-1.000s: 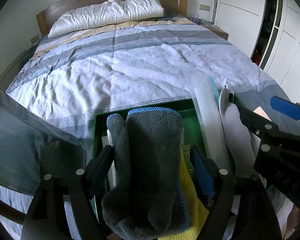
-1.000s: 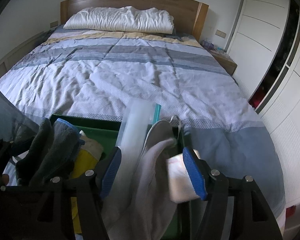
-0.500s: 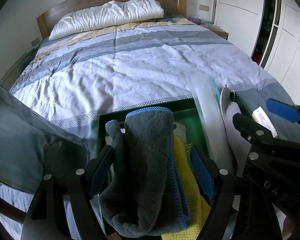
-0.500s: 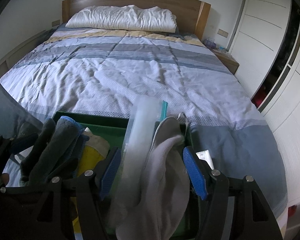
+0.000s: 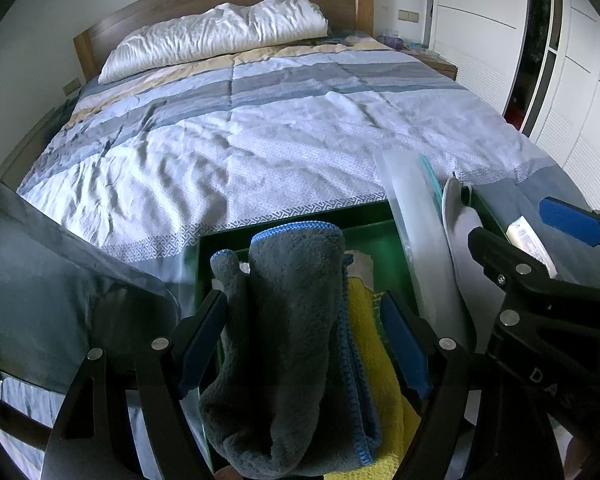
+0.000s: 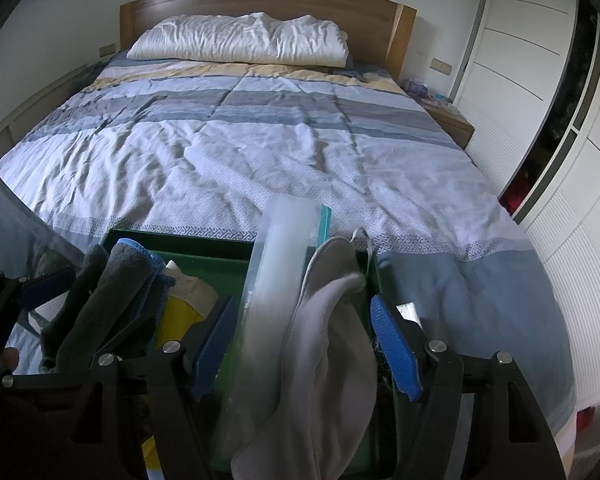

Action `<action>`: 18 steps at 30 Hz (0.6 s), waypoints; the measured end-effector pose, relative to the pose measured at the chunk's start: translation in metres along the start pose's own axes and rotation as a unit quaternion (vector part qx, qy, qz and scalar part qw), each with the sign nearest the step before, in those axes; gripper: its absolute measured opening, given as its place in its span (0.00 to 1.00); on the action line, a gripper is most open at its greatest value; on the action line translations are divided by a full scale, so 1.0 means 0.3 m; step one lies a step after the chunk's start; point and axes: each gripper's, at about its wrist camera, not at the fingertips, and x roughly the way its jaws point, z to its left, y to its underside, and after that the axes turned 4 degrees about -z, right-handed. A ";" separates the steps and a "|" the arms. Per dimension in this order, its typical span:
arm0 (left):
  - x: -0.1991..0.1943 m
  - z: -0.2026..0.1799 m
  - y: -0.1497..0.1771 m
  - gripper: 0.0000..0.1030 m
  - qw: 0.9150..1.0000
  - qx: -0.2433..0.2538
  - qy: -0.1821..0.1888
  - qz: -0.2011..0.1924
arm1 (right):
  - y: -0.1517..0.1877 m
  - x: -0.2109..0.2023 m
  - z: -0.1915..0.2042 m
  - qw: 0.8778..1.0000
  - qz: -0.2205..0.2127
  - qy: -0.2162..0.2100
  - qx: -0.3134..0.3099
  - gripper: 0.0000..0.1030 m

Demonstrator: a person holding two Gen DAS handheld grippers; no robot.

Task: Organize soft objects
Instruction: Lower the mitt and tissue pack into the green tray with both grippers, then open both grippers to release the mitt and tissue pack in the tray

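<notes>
Left claw (image 5: 300, 340): low in the middle of the left wrist view, its blue pads standing apart on either side of a folded grey towel (image 5: 296, 320); whether the pads actually press the towel I cannot tell.
Grey towel: upright, blue-edged, rising out of the green bin (image 5: 372, 216) — just to its right lies a yellow cloth (image 5: 376, 360), touching it.
Right claw (image 6: 300, 344): low centre of the right wrist view, jaws opening, with a pale grey cloth (image 6: 324, 344) and a clear plastic pouch (image 6: 276, 280) between them; the pads do not seem to press either one.
Pale grey cloth: draped over the bin's right side, hanging towards the bottom of the frame, beside the pouch.
Clear plastic pouch: leaning tilted, its top end pointing to the middle of the frame, a teal strip along its right edge.
Green bin: at the foot of the bed (image 6: 260, 152), lower part of both views.
Bed: striped blue, grey and white cover, rumpled — a white pillow (image 6: 240, 40) against the wooden headboard (image 6: 260, 0) at the top.
Wardrobe (image 6: 520, 60): white doors along the right edge.
</notes>
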 end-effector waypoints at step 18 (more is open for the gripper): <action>-0.034 0.000 -0.016 0.71 1.000 0.001 -0.017 -0.007 | 0.010 -0.086 -0.021 0.999 -0.030 0.007 0.028 0.82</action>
